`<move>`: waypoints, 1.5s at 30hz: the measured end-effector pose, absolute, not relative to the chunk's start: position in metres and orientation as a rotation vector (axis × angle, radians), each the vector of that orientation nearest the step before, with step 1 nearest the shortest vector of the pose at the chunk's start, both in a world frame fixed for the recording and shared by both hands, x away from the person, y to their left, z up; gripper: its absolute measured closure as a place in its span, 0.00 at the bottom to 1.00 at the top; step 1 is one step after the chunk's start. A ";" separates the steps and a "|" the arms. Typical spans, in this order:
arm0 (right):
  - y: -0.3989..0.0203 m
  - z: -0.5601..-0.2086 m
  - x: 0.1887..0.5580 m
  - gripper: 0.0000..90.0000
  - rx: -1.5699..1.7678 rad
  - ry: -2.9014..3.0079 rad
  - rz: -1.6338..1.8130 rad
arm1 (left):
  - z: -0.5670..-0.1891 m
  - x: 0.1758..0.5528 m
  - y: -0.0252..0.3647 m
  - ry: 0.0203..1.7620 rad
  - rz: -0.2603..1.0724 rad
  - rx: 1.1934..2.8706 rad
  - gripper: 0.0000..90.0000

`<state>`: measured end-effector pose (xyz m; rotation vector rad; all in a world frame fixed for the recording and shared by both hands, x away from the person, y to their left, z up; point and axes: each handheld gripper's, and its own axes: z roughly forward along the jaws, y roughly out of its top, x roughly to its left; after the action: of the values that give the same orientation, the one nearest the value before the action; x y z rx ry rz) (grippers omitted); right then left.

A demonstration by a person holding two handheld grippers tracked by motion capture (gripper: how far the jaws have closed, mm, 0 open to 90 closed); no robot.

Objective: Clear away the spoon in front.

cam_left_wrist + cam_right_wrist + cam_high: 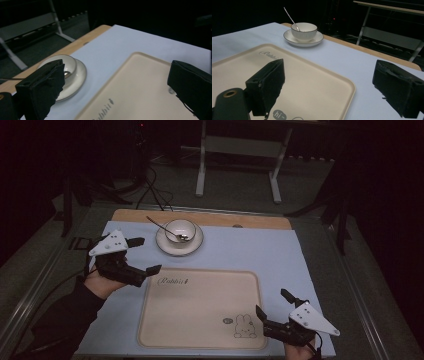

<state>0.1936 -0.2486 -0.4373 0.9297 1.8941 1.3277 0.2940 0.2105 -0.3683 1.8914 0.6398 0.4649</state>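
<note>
Overhead, the left tool point(141, 255) hovered at 9 o'clock of the tabletop point(300, 265), held in a hand point(100, 282) whose dark sleeve entered from 7 o'clock. Its jaws were spread wide and held nothing; one pointed toward the saucer, the other reached the tray's near-left corner without visible contact. In the left gripper view the same jaws stood far apart, with the cup point(65, 65) on its saucer point(76, 80) beyond the left-hand jaw and the tray point(140, 85) between them.

The right tool point(272, 305) sat at 5 o'clock, at the tray's right edge. Its jaws were likewise fully spread and empty. In the right gripper view one jaw lay over the tray point(312, 82) and the other over the pale blue mat point(352, 60).

The beige tray point(200, 310), printed with a rabbit drawing, lay at the centre of the blue mat point(240, 247). The white cup point(180, 231) stood on its saucer point(195, 245) at 11 o'clock, well apart from both tools, with a spoon point(162, 227) resting in it, handle leaning toward 10 o'clock.
</note>
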 end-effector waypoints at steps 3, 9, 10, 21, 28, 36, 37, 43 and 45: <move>-0.248 -0.438 0.194 0.12 0.931 1.895 1.328 | -0.370 0.301 0.213 0.671 0.467 1.881 0.02; -0.248 -0.438 0.194 0.12 0.928 1.898 1.329 | -0.378 0.314 0.220 0.735 0.466 1.849 0.03; -0.248 -0.438 0.194 0.12 0.928 1.898 1.329 | -0.379 0.317 0.221 0.742 0.460 1.843 0.03; -0.247 -0.439 0.194 0.12 0.930 1.907 1.329 | -0.395 0.340 0.233 0.837 0.446 1.781 0.05; -0.247 -0.440 0.194 0.12 0.927 1.905 1.327 | -0.412 0.351 0.237 0.902 0.441 1.781 0.05; -0.246 -0.440 0.194 0.12 0.923 1.915 1.324 | -0.429 0.367 0.247 0.991 0.403 1.704 0.07; -0.246 -0.440 0.194 0.12 0.923 1.914 1.323 | -0.432 0.369 0.247 1.003 0.394 1.692 0.07; -0.246 -0.441 0.194 0.12 0.921 1.915 1.322 | -0.444 0.380 0.249 1.046 0.388 1.665 0.08; -0.245 -0.441 0.194 0.12 0.921 1.916 1.322 | -0.448 0.385 0.251 1.051 0.375 1.636 0.08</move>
<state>0.1940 -0.2452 -0.4407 0.9209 1.9164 1.3220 0.3854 0.2506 -0.4480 1.6364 1.0511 0.3748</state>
